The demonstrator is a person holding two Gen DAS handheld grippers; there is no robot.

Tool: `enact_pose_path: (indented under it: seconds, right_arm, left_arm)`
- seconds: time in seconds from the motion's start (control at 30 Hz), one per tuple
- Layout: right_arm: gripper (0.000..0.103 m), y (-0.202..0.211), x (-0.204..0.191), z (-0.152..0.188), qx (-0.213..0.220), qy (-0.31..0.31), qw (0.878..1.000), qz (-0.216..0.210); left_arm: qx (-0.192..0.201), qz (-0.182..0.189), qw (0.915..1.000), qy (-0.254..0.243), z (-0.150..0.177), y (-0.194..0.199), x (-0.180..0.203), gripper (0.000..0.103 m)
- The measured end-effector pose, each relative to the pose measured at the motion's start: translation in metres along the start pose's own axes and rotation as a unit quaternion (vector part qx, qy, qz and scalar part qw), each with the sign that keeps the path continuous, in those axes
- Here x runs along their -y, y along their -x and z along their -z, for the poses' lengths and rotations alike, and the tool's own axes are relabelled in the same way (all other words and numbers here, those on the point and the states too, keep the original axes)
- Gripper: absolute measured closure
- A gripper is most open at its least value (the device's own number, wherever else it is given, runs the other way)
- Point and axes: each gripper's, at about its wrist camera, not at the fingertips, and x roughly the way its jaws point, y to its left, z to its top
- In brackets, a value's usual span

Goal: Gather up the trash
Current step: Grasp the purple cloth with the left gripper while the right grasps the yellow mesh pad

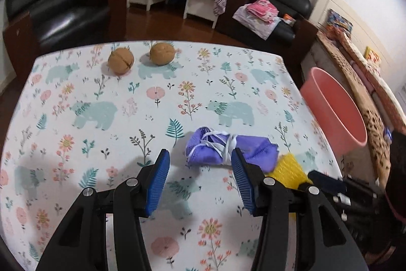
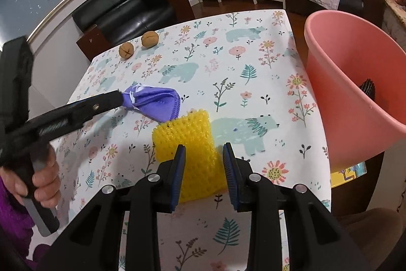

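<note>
1. Left tool: jaws apart, nothing gripped; its right pad sits just in front of the purple cloth bundle, tied with white string, lying on the desk
2. Right tool: jaws partly open around the near end of the yellow foam net; pads not seen pressing it
3. Net lies flat, touching the bundle's edge
4. Pink bin: beside the desk's right edge, a dark item inside
5. Two walnuts rest at the far edge
</note>
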Motion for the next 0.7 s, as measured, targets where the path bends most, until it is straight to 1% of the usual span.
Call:
enact_pose_path:
  seconds: [0.07,0.1,0.2,0.23,0.3,0.4,0.5,0.57,0.63,0.7]
  right_arm:
    - [0.072,0.000,-0.002,0.001,0.002,0.009,1.000,0.004]
    - [0.072,-0.001,-0.003,0.001,0.003,0.013,1.000,0.005]
    - [0.072,-0.001,-0.003,0.001,0.005,0.015,1.000,0.004]
    - [0.072,-0.001,-0.003,0.001,0.006,0.014,1.000,0.002]
    - [0.072,0.000,-0.002,0.002,0.007,0.013,1.000,0.000]
    - [0.072,0.000,-0.002,0.003,0.006,0.016,1.000,-0.003]
    - [0.072,0.001,-0.002,0.003,0.006,0.015,1.000,-0.008]
    - [0.076,0.001,-0.001,0.004,0.005,0.011,1.000,-0.013]
    - [0.082,0.002,0.002,0.004,0.002,0.002,1.000,-0.023]
    - [0.086,0.004,0.003,0.004,0.005,-0.002,1.000,-0.024]
  left_arm:
    - [-0.008,0.002,0.9999,0.014,0.000,-0.006,-0.002,0.054]
    - [-0.012,0.007,0.9996,0.025,0.000,-0.009,-0.004,0.061]
    - [-0.014,0.025,0.9985,0.046,0.000,-0.012,-0.006,0.072]
    - [-0.012,0.024,0.9984,0.050,-0.001,-0.011,-0.006,0.080]
    - [-0.010,0.022,0.9986,0.047,-0.001,-0.009,-0.005,0.082]
    - [-0.003,0.023,0.9985,0.050,-0.001,-0.003,-0.006,0.087]
    - [0.012,0.023,0.9982,0.055,-0.003,0.010,-0.007,0.090]
    - [0.020,0.021,0.9979,0.058,-0.004,0.019,-0.008,0.091]
    - [0.028,0.018,0.9978,0.058,-0.004,0.027,-0.009,0.091]
    - [0.035,0.012,0.9976,0.057,-0.005,0.035,-0.008,0.092]
